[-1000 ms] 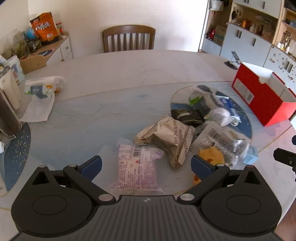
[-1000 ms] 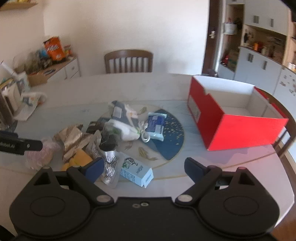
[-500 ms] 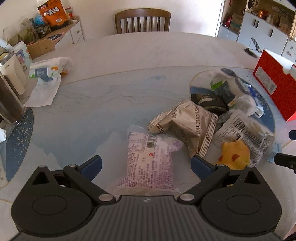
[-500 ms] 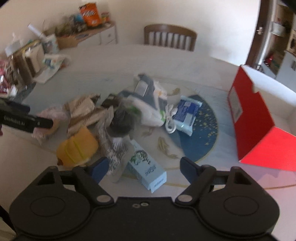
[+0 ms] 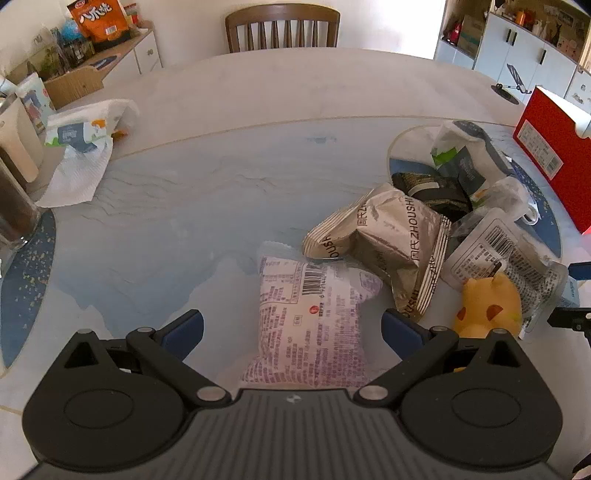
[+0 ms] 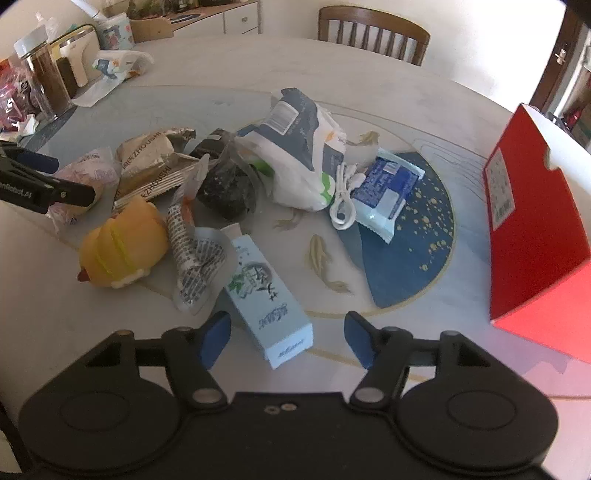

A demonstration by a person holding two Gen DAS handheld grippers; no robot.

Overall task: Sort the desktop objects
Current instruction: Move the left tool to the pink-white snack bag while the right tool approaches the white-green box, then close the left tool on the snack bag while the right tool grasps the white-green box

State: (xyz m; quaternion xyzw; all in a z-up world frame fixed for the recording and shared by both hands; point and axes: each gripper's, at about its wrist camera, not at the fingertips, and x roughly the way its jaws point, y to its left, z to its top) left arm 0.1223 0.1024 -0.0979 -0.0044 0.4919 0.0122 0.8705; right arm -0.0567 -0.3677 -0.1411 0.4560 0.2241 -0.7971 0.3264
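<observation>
My left gripper (image 5: 291, 326) is open and hangs over a purple-printed snack packet (image 5: 314, 321) that lies between its blue pads without touching them. Beside the packet lie a silver-brown snack bag (image 5: 391, 240) and a yellow duck toy (image 5: 487, 306). My right gripper (image 6: 287, 334) has its jaws closing around a pale blue carton (image 6: 267, 295) on the table; the pads stand clear of it. A red open box (image 6: 535, 221) stands to the right. The left gripper's finger (image 6: 44, 188) shows at the left edge of the right wrist view.
The pile also holds a white-and-navy bag (image 6: 303, 147), a blue wipes pack (image 6: 384, 188), a white cable (image 6: 345, 195) and a dark packet (image 6: 225, 188). Tissues (image 5: 81, 147) and jars (image 6: 44, 77) sit at the far left. A wooden chair (image 5: 282, 26) stands behind the round table (image 5: 258, 92).
Both grippers have come down and closer to the table. The right one swung left from facing the red box to the pale blue carton, and its jaws have narrowed. The left stays wide over the purple packet.
</observation>
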